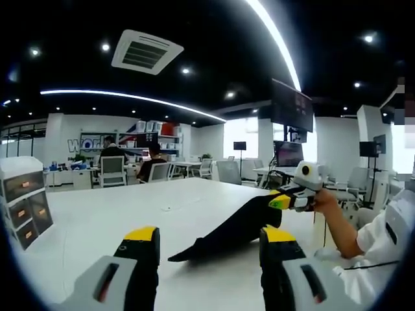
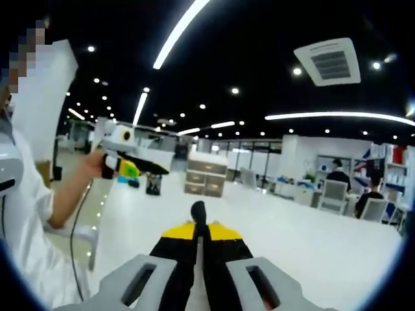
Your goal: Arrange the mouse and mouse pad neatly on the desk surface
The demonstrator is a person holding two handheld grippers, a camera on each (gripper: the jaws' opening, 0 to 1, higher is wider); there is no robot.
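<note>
Right gripper (image 2: pixel 200 234) was clamped on the black mouse pad (image 1: pixel 233 227), lifting one edge off the desk (image 1: pixel 130 214). Left gripper (image 1: pixel 209 238) hovered level, jaws apart, holding nothing.

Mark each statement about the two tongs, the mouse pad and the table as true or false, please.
1. The right tongs are shut on the mouse pad. True.
2. The mouse pad lies flat on the table. False: it is held up by one edge and slants down toward the table.
3. The left tongs grip a mouse. False: they are open and hold nothing.
4. A small drawer unit stands on the table. True.
</note>
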